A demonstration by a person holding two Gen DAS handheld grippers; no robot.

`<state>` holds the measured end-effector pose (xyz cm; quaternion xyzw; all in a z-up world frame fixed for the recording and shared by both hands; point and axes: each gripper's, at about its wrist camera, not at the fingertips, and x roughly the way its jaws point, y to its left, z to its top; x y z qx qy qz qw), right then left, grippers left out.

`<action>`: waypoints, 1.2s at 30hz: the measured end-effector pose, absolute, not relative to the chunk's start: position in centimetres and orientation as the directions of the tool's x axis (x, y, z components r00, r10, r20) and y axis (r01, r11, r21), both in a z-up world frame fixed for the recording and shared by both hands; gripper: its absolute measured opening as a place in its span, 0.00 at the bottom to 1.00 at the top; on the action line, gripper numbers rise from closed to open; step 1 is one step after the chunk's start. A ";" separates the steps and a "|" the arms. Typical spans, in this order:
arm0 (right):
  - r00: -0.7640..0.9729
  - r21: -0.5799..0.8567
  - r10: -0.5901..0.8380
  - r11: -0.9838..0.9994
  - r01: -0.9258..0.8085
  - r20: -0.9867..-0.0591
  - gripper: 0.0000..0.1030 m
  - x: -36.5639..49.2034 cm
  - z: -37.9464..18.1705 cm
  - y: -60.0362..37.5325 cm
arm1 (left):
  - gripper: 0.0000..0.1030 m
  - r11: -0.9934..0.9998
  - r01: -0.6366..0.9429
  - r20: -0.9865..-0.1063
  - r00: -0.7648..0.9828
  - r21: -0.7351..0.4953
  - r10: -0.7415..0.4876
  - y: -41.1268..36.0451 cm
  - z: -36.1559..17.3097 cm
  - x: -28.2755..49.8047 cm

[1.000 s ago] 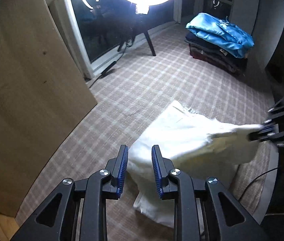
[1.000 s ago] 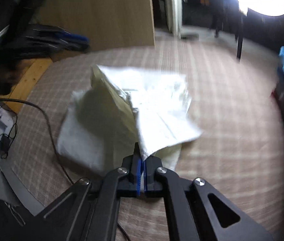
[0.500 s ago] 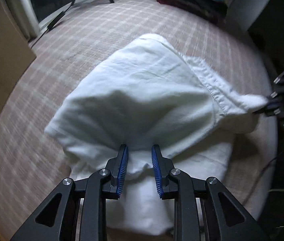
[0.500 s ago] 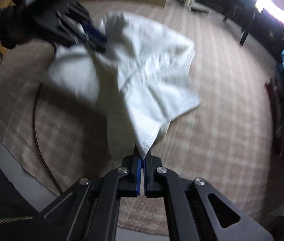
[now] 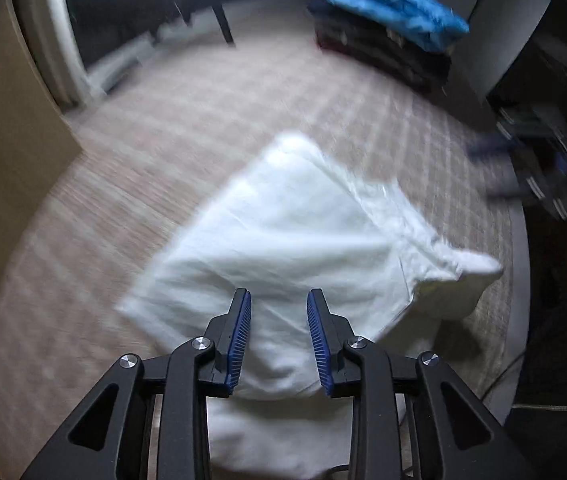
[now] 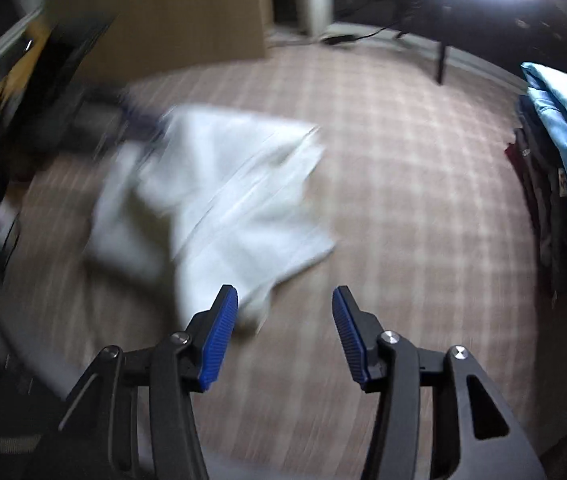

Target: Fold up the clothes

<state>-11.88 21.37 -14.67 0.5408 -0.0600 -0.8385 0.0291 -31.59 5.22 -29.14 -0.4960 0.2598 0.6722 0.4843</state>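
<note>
The white cloth looks soft and floppy – maybe light too – so pinch a corner. The left gripper and right gripper both gape wide, holding nothing.

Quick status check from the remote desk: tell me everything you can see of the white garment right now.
The white garment is a plain, woven-looking cloth, lying loosely folded in rumpled layers on the plaid carpet. A seamed edge runs along its right side in the left wrist view, ending in a pointed corner. The left gripper is open with cloth showing between its fingers; contact is unclear. The right gripper is open and holds nothing; the nearest corner lies by its left finger. Motion blur hides finer detail.
</note>
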 end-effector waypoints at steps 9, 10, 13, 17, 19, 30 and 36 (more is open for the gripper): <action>-0.309 0.102 -0.121 -0.992 0.076 -0.943 0.27 -17.0 -20.6 20.5 | 0.27 -0.400 -0.901 -0.914 -0.009 -0.169 0.406 5.1 -30.4 -29.6; -0.302 0.107 -0.129 -0.990 0.091 -0.945 0.27 -16.3 -20.4 20.6 | 0.27 -0.392 -0.903 -0.908 -0.006 -0.175 0.419 5.7 -30.0 -29.4; -0.348 0.146 -0.152 -0.988 0.044 -0.925 0.29 -15.0 -18.8 23.1 | 0.28 -0.366 -0.911 -0.890 0.003 -0.190 0.456 7.4 -29.0 -28.6; -0.393 0.188 -0.158 -0.981 -0.039 -0.906 0.30 -16.2 -18.2 26.1 | 0.30 -0.331 -0.920 -0.864 0.016 -0.210 0.504 9.6 -27.6 -27.7; -0.404 0.225 -0.191 -0.974 -0.038 -0.895 0.30 -17.1 -18.2 26.5 | 0.30 -0.329 -0.913 -0.863 0.048 -0.242 0.502 10.6 -28.4 -27.5; -0.446 0.261 -0.267 -0.962 0.075 -0.854 0.30 -20.9 -18.4 22.3 | 0.32 -0.347 -0.866 -0.821 0.117 -0.359 0.559 9.5 -29.5 -26.2; -0.376 0.144 -0.211 -0.969 0.198 -0.902 0.29 -21.7 -19.9 18.5 | 0.34 -0.444 -0.839 -0.806 -0.013 -0.313 0.592 4.7 -25.7 -28.3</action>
